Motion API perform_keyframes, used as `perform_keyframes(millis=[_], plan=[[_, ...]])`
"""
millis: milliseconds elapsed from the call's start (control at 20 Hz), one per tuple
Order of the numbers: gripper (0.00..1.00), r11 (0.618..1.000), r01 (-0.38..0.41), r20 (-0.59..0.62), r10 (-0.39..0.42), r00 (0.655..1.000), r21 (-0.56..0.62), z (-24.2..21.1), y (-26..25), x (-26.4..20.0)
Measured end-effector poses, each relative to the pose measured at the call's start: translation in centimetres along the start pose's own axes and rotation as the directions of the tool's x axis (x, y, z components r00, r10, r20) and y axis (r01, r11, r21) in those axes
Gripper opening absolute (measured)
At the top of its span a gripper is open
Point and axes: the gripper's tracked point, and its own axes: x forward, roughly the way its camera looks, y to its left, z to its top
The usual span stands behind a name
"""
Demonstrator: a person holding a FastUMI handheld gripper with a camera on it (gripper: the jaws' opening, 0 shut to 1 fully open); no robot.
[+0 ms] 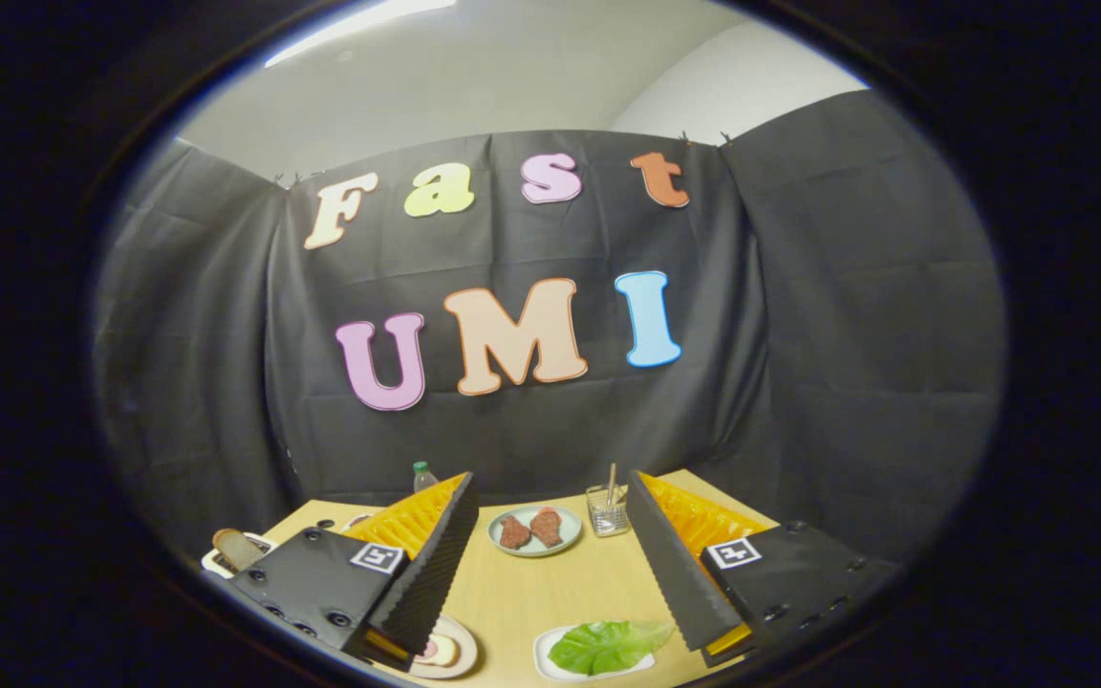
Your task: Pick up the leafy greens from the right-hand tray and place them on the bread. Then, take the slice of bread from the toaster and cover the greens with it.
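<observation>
My gripper (550, 506) is open, high above the wooden table (550, 583), its two black-and-orange fingers (436, 545) spread wide with nothing between them. Below and between the fingers, near the right one, the leafy greens (608, 645) lie on a small white tray (550, 661). By the left finger's base a round plate (450, 653) holds a light piece of food, partly hidden, which looks like the bread. Left of the left finger, a brown slice of bread (237, 548) stands in the white toaster (216, 564).
Beyond the fingers, mid-table, a grey-blue plate (535, 531) carries two reddish-brown pieces of meat. A clear glass (608, 511) with sticks stands to its right. A small green-capped bottle (424, 475) stands behind the left finger. Black cloth walls close in the table.
</observation>
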Motion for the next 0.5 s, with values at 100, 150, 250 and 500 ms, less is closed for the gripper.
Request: perform_keyframes(millis=[100, 150, 250, 500], plan=[[0.98, 1.000, 0.006, -0.008, -0.006, 1.000, -0.007, -0.3, -0.1, 0.0], [0.98, 1.000, 0.007, -0.013, -0.007, 1.000, -0.011, -0.4, -0.2, 0.0], [0.98, 1.000, 0.010, -0.018, -0.011, 1.000, -0.021, -0.6, -0.3, 0.2], [0.98, 0.998, -0.011, -0.074, 0.006, 0.997, -0.061, -2.3, -1.1, 0.4]])
